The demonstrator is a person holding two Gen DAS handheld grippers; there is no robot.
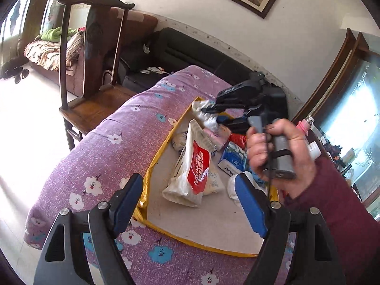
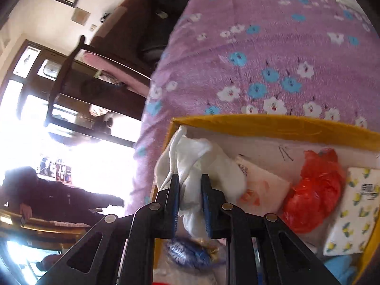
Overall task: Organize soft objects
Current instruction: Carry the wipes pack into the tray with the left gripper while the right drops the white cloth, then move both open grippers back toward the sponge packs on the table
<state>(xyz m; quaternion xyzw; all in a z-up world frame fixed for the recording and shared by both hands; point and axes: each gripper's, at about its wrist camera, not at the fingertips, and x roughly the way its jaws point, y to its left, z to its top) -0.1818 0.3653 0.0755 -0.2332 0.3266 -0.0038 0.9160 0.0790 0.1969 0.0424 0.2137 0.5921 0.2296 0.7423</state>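
The left gripper (image 1: 187, 204) hangs nearest in its own view, its blue-padded jaws spread wide with nothing between them, above the near edge of a shallow yellow-rimmed box (image 1: 152, 166) that lies on a purple flowered bedspread (image 1: 114, 147). Just beyond the fingers lies a white tissue pack with a red label (image 1: 192, 166), tilted across the box floor. Past it sit a blue and white Vinda tissue pack (image 1: 231, 160), a pink packet (image 1: 219, 136) and a bit of red plastic. To the right, the person's right hand (image 1: 277, 149), in a dark red sleeve (image 1: 337, 204), grips the handle of the right gripper (image 1: 211, 110), which points into the far corner of the box.

In the right wrist view, the right gripper (image 2: 190, 201) has its jaws drawn close together, pinching a bunched white cloth (image 2: 201, 163) at that corner of the box (image 2: 261, 124). Beside the cloth lie a pale pink printed packet (image 2: 261, 187), a crumpled red plastic bag (image 2: 313, 192) and a white tissue pack with yellow lemons (image 2: 353, 211). A blue wrapper (image 2: 190, 251) shows under the fingers.

Farther off stand a dark wooden chair (image 1: 95, 47) and a sofa (image 1: 54, 49).
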